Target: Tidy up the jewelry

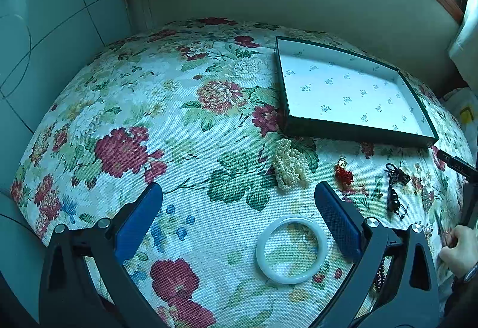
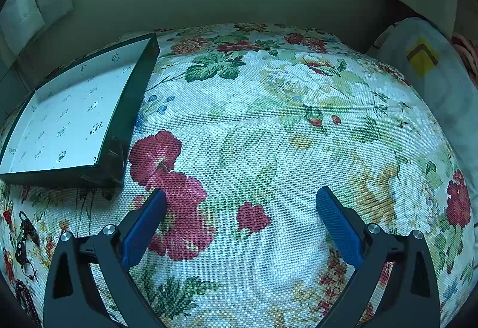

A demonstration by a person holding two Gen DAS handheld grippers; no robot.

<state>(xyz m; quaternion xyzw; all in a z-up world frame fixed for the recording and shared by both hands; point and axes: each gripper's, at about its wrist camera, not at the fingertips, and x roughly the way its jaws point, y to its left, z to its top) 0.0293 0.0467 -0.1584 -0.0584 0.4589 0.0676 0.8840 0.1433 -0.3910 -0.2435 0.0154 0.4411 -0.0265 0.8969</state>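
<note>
A shallow green box with a white printed lining (image 1: 346, 92) lies open on the floral cloth, with nothing in it. In front of it lie a heap of cream pearls (image 1: 289, 168), a small red bead charm (image 1: 344, 174) and a dark corded pendant (image 1: 394, 187). A white bangle (image 1: 291, 250) rests flat nearer to me, just inside my left gripper's right finger. My left gripper (image 1: 238, 195) is open above the cloth, holding nothing. My right gripper (image 2: 241, 198) is open over bare cloth, right of the box (image 2: 65, 122); the dark pendant (image 2: 25, 241) and a dark bead string (image 2: 24, 296) show at its far left.
The floral cloth (image 1: 167, 125) covers a raised surface against a wall, with tiled wall to the left. A person's hand (image 1: 458, 247) shows at the right edge of the left wrist view. A grey bag with a yellow patch (image 2: 424, 65) sits beyond the cloth's right edge.
</note>
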